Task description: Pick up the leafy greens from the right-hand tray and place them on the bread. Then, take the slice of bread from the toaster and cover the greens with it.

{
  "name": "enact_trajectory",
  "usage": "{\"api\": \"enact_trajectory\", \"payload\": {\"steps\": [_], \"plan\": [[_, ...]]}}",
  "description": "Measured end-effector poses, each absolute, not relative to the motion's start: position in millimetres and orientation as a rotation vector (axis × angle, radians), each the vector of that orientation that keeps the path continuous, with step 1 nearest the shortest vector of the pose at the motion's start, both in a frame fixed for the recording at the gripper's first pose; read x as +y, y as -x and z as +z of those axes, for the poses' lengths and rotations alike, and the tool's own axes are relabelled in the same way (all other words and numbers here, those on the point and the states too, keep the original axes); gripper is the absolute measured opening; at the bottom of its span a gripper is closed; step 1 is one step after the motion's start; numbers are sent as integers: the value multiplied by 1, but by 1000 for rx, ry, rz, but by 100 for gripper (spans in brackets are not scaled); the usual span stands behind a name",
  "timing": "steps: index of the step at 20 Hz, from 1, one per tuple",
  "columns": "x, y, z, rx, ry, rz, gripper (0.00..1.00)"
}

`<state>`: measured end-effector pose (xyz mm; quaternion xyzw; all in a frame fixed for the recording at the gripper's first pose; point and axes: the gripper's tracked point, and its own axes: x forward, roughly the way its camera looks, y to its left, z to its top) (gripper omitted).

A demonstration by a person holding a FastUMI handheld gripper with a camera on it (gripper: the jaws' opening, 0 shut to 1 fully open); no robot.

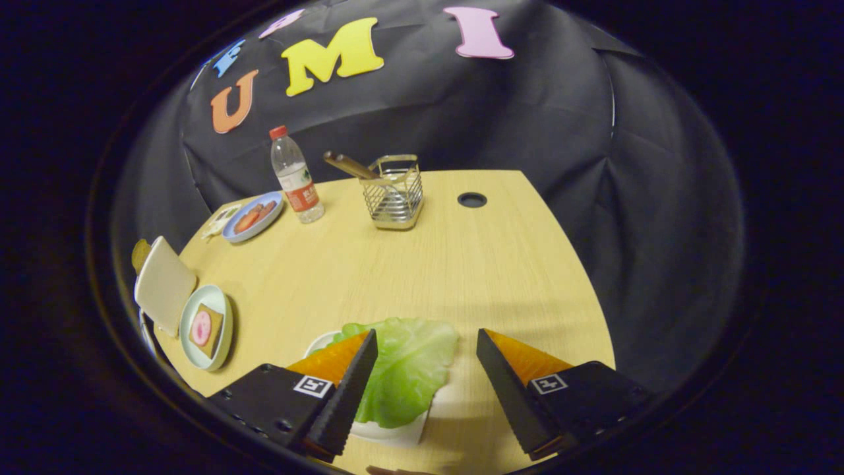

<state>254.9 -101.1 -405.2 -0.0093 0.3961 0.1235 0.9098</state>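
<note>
Picking greens: hand-held gripper [427, 386] spread wide above the lettuce leaf [405, 376] on its white tray [389, 432], holding nothing; advise lowering, centring, then pinching the leaf's thick middle gently.

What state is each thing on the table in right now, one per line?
Gripper: jaws open, holding nothing.
Leafy greens: flat on the white tray, between the jaws, not gripped.
Bread: on a plate, pink slice on top, uncovered.
Toaster: a slice sticks up behind it.
Water bottle: upright, capped.
Wire caddy: upright, a handle leaning out.
</note>
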Motion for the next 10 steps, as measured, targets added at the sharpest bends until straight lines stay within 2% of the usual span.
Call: {"api": "enact_trajectory", "payload": {"steps": [4,8,10], "plan": [[-109,-271,-427,877,53,197,93],[-93,-278,-431,904,16,247,87],[-87,-282,-430,911,22,258,69]]}}
